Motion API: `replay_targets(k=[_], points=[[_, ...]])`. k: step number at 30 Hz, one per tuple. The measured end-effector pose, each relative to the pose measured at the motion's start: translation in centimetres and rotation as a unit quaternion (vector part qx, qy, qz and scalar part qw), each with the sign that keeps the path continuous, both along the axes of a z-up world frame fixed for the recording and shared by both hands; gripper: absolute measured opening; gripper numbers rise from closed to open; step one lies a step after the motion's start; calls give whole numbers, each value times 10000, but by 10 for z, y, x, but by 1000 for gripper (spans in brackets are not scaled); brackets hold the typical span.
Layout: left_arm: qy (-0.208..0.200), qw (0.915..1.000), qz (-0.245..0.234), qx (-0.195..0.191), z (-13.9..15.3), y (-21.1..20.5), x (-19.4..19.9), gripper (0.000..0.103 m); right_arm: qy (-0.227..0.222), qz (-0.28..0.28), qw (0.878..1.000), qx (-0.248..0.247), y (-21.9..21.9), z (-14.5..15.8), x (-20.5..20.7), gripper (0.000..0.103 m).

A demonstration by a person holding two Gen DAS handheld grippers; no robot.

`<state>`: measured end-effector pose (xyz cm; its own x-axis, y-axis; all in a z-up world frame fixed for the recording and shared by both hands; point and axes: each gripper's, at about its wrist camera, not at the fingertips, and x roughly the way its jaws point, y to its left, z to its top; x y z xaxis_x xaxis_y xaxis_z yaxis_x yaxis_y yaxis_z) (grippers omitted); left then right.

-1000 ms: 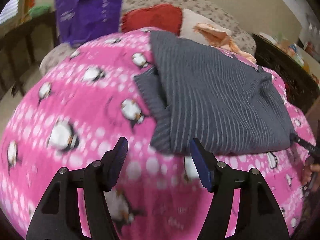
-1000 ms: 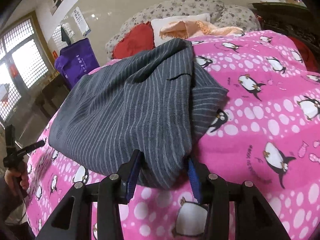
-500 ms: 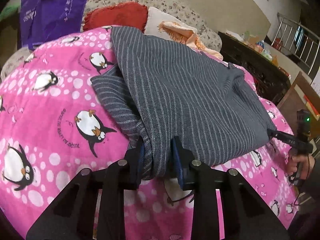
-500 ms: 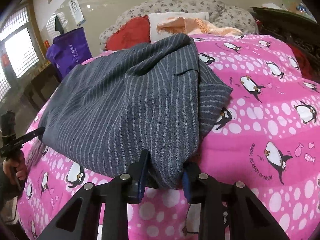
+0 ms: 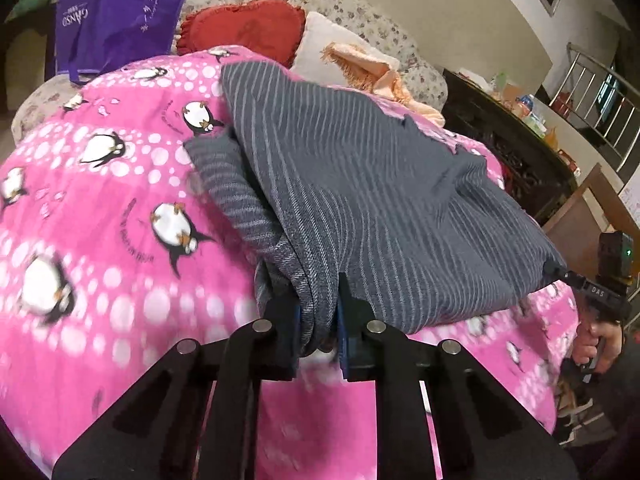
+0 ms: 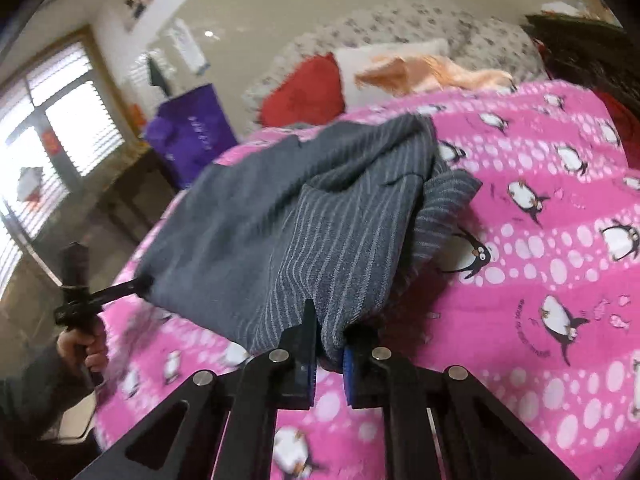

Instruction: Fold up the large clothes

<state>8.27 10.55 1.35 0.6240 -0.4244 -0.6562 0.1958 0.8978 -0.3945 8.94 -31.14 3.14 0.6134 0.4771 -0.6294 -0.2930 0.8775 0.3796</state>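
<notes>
A large grey striped garment [image 5: 360, 184] lies on a pink penguin-print blanket [image 5: 100, 208]. My left gripper [image 5: 318, 320] is shut on its near left corner and holds that edge lifted off the blanket. My right gripper [image 6: 328, 340] is shut on the near right corner of the garment [image 6: 288, 220], also lifted. The near edge hangs stretched between both grippers. Each view shows the other gripper pinching its corner: the right gripper at the right edge of the left wrist view [image 5: 560, 274], the left gripper at the left of the right wrist view [image 6: 138, 284].
A red cushion [image 5: 244, 28], a white pillow and an orange cloth [image 5: 368, 68] lie at the head of the bed. A purple bag [image 5: 116, 8] stands at the far left. A dark wooden cabinet [image 5: 500, 136] runs along the right side. The pink blanket [image 6: 560, 240] spreads to the right.
Both grippers closed on the garment's near corners, from open a second ago, and have lifted the near edge up off the blanket.
</notes>
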Motion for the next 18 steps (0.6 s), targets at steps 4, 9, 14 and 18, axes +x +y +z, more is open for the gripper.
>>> replay_targets(k=[4, 9, 14, 18], points=[[126, 9999, -105, -53, 9, 3, -48, 12, 179, 178, 9995, 190, -16, 1, -35, 9], [416, 9991, 45, 87, -12, 9, -92, 12, 823, 91, 9923, 924, -30, -39, -78, 10], [559, 9980, 296, 68, -34, 14, -93, 24, 1265, -490, 9838, 1175, -36, -76, -99, 21], [438, 9978, 414, 273, -22, 17, -100, 25, 1224, -835, 9839, 1002, -48, -59, -115, 25]])
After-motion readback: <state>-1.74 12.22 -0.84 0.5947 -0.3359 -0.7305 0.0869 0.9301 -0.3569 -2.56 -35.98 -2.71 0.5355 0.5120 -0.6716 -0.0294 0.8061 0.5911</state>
